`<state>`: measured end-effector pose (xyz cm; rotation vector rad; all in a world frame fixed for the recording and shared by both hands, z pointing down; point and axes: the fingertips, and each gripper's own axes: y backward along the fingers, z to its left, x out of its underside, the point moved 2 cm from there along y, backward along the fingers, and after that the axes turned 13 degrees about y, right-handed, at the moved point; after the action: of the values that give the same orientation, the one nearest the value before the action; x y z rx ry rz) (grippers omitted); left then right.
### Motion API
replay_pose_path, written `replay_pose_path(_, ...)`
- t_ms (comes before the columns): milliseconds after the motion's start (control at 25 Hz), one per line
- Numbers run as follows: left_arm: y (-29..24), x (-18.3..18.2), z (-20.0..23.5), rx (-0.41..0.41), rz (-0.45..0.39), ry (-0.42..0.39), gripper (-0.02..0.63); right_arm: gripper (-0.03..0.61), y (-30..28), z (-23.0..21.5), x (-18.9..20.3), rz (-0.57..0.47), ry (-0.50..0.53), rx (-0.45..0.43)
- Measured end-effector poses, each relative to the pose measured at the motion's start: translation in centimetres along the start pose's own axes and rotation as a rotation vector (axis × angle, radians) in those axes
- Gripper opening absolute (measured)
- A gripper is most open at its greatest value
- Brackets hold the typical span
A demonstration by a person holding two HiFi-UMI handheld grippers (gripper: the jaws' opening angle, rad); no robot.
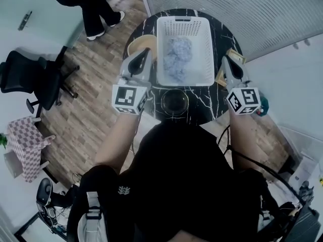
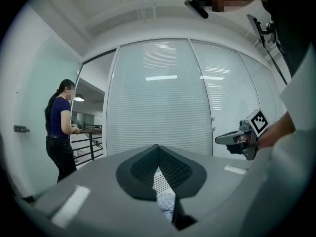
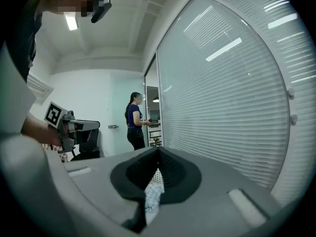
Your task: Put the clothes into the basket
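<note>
1. Left claw (image 1: 146, 52) — jaws closed tip to tip, nothing gripped. Through the slit under the tips only basket mesh and cloth show beyond.
2. Right claw (image 1: 226, 60) — jaws pressed together as well, empty.
3. Clothes (image 1: 176, 57): a crumpled bluish-white bundle lying inside the white basket (image 1: 160, 44), between the two claws. Each claw sits outside a basket side wall, just beside it.
4. Under the left claw's tip: a tan round dish (image 1: 135, 45), just beside the basket's left wall.
5. Just beyond the right claw's tip: a small tan-edged rectangular item (image 1: 236, 55), kind unclear.
6. Behind both claws, toward the person holding them: a round glass bowl (image 1: 174, 101) at the table's near edge, between the two marker cubes.
7. Surface: a round black table (image 1: 202, 104) with white veining.
8. Room: wood-plank floor (image 1: 91, 84); slatted blinds (image 1: 242, 9) ahead of the claws. Well left of the left claw are a black office chair (image 1: 35, 79) and a stool under a checked cloth (image 1: 25, 145). A person (image 1: 93, 4) stands beyond the chair.
</note>
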<state>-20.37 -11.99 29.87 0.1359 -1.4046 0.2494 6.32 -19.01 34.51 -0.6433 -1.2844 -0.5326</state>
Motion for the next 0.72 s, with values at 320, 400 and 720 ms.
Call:
replay_pose_path(320,-0.17,0.62,0.35,-0.006,0.011,0.006,0.006,0.002,0.01,-0.20,0.54,0.009,-0.005,0.008)
replay_pose_path(400,-0.14,0.71,0.42,-0.007,0.011,0.010,0.006,0.002,-0.09,-0.09,0.44,0.008,-0.003,0.004)
replay_pose_path(720,-0.56,0.42,0.72,-0.003,0.008,0.010,0.006,0.002,-0.65,-0.06,0.48,0.014,0.010,0.006)
